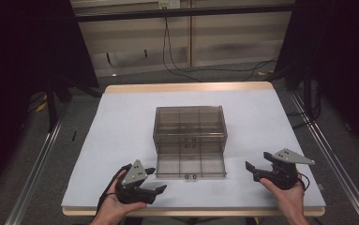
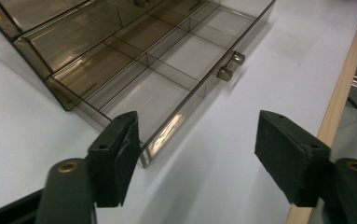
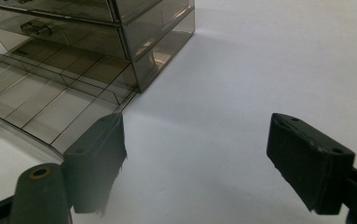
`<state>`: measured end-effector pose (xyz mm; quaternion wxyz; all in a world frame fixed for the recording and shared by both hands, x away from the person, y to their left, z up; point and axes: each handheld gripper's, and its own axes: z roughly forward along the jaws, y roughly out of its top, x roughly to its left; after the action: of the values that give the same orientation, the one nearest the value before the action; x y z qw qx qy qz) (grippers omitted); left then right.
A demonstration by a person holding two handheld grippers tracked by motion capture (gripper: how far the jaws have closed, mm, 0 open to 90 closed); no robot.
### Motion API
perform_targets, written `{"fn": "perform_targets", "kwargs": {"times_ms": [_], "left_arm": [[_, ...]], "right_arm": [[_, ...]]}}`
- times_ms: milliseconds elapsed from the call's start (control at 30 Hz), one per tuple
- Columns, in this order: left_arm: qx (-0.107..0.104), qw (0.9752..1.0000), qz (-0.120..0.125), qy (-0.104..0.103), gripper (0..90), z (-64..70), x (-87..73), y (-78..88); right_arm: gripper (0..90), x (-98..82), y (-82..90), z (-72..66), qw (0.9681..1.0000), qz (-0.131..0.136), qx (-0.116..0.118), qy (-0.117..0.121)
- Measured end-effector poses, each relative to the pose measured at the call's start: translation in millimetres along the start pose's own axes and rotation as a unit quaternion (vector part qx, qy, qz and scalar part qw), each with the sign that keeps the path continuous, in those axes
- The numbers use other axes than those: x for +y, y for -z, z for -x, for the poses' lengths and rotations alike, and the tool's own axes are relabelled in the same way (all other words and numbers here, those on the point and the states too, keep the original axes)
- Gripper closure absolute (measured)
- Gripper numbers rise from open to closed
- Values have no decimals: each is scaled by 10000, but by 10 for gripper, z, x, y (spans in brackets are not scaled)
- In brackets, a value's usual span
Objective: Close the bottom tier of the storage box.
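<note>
Squarely between tongs (image 1: 154,180): open drawer (image 1: 190,165).

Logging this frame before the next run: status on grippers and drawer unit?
Left gripper and right gripper: jaws open, empty, near table's front edge. Smoky drawer unit centred, bottom drawer pulled out, compartments look empty. Nothing between grippers and drawer.

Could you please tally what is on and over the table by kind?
Smoky clear drawer cabinet: 1
Pulled-out bottom drawer: 1
Hand-held grippers: 2, left gripper and right gripper
Total: 4
</note>
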<state>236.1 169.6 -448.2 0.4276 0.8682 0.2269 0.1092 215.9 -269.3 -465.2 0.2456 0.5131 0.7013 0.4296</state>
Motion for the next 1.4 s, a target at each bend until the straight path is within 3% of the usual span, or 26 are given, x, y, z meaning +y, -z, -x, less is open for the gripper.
{"fn": "perform_targets", "kwargs": {"times_ms": [400,500,667,733,1133,1333,1400], "left_arm": [[-447,9987,-160,-187,524,91,110,-103],[-514,9982,-93,-286,623,117,183,-125],[-487,9984,-64,-270,757,132,258,-165],[-585,9977,-51,-342,778,148,301,-199],[-733,9956,-3,-591,895,138,594,-337],[-891,9935,-45,-701,900,161,636,-453],[-961,9930,-160,-666,900,154,635,-534]], "right_arm": [[187,1,-8,-3,10000,-23,13,-33],[180,2,-7,-6,10000,-7,18,-40],[179,3,-9,-6,10000,1,32,-36],[179,3,-10,-8,10000,-3,32,-40],[179,7,-17,2,10000,-14,28,-81],[177,3,-3,3,9999,-9,31,-97],[177,3,-2,2,9999,-10,40,-102]]}}
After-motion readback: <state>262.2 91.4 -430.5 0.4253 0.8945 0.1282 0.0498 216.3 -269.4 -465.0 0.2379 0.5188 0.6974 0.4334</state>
